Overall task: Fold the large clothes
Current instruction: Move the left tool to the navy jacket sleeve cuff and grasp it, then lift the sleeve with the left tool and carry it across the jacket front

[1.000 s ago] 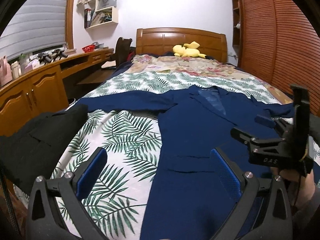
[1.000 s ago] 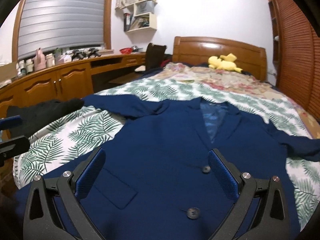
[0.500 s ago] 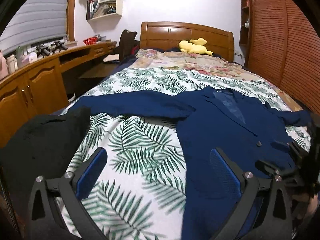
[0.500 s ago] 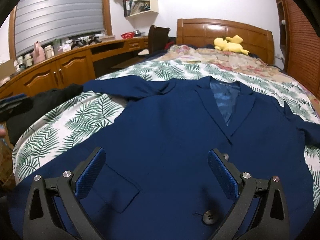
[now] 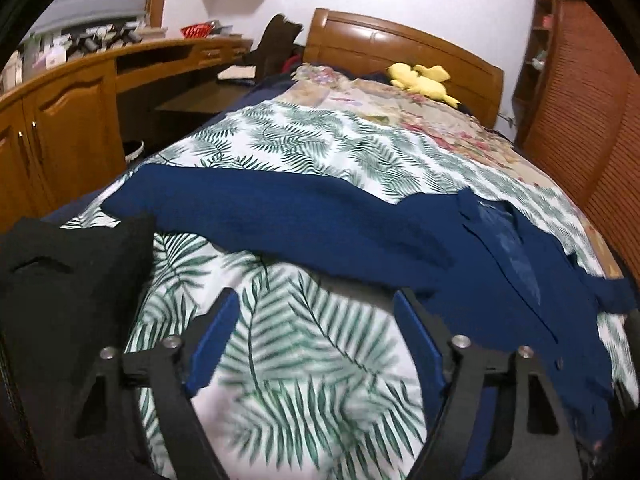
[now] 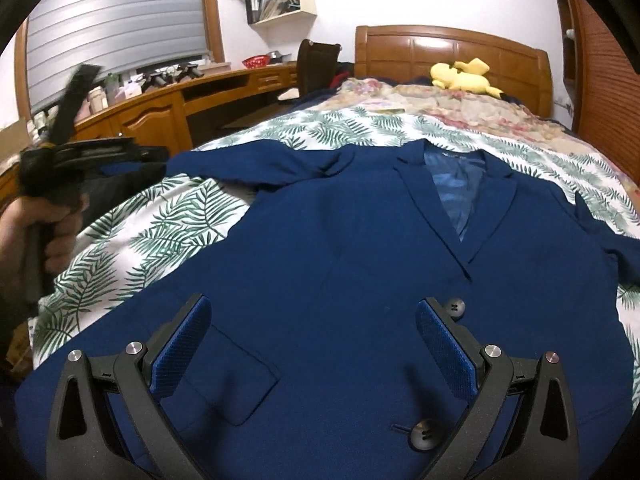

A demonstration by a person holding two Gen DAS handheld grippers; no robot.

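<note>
We see bare leaf-print bedspread point(image 5: 304, 360) under the wide-spread left gripper point(image 5: 316, 336), an open lane between the black garment point(image 5: 68, 280) heaped at the bed's left edge and the blue jacket point(image 6: 360, 280). The jacket's sleeve point(image 5: 280, 208) lies across that lane farther up. The right gripper point(image 6: 312, 344), also spread wide, hangs over the jacket front, with buttons point(image 6: 424, 434) in its path. Beyond the collar, the bedspread runs clear to the flowered cloth point(image 6: 440, 100) and yellow plush toy point(image 6: 460, 76). Wooden cabinets point(image 5: 60, 128) hem the left side.
</note>
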